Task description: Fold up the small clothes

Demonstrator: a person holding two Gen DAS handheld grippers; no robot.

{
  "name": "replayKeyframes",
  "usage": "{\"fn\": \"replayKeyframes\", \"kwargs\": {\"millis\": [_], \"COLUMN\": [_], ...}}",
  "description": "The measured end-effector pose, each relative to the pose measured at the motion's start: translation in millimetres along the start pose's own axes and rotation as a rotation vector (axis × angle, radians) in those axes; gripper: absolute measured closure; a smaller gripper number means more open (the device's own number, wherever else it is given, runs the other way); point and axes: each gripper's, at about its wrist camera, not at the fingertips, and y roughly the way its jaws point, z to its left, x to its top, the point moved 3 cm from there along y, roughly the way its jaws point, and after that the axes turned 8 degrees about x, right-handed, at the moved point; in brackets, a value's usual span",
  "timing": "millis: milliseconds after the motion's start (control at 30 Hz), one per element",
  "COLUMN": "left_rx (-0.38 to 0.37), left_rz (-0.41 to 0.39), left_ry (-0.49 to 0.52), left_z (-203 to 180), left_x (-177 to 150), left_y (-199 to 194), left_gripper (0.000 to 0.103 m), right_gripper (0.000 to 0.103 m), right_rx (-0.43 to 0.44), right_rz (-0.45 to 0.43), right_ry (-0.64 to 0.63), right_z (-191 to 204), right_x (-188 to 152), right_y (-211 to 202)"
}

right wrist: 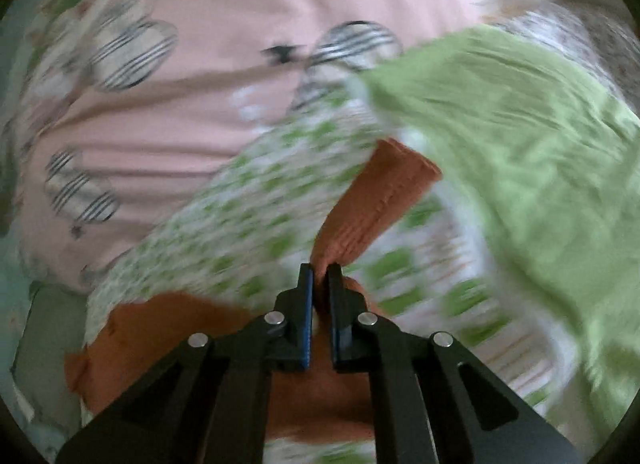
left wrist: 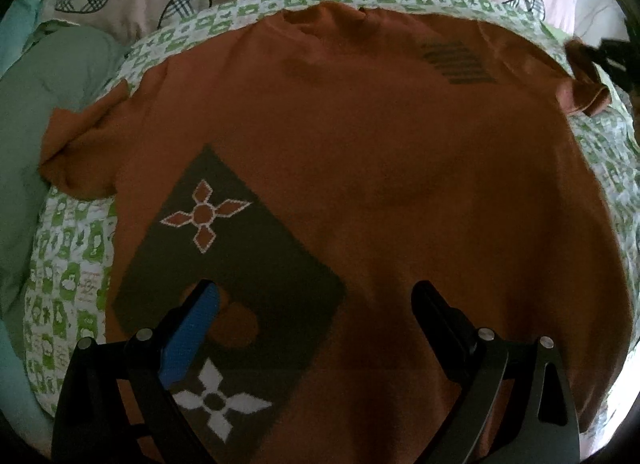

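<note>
Wide-open left gripper [left wrist: 316, 296] hangs over the orange T-shirt [left wrist: 360, 183] lying flat on the green checked blanket [left wrist: 72, 264], while the right gripper [right wrist: 320, 268] pinches its far right sleeve [right wrist: 376, 199].

Both tools are built alike: matte black, angular, with no skin or sleeve of the person showing in either wrist view. The left gripper [left wrist: 316, 296] has two thick black fingers on flat linkage arms, each arm pinned with round silver screw heads, two to a side. A bright blue pad [left wrist: 188, 338] lines the inner face of one finger; the other finger looks plain black from here. Triangular cut-outs lighten the outer arms. The right gripper [right wrist: 320, 270] shows the same black linkage, four silver screws, the same triangular slots, and narrow blue-edged pads [right wrist: 307, 328] on its fingers' inner faces.
</note>
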Motion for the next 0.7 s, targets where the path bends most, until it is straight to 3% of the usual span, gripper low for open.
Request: {"fn": "replayKeyframes", "kwargs": {"millis": [200,433,567,700], "left_rx": [-0.009,-0.031,-0.051,-0.063], "left_rz": [-0.023,-0.039,-0.049,-0.063], "left_ry": [-0.058,-0.177,-0.235,-0.273], "left_z": [21.6,63.9,87.6,104.7], "left_x": [-8.4,-9.6,-11.8,-12.7], "left_y": [-8.1,-6.3,-3.7,-0.2], "left_gripper": [0.006,0.006,0.006,0.006], "right_gripper": [0.096,0.096,0.096,0.096], "right_rx": [0.182,0.38,0.463,0.474], "right_rz": [0.089,0.256,0.354,0.428], "right_ry": [-0.105,-0.189,-0.215,-0.271], "right_z": [115.0,249.4,307.4,340.1], "right_x": [-38.9,-120.2,-167.2,-207.4], "right_y": [47.0,127.5,166.1,191.6]}}
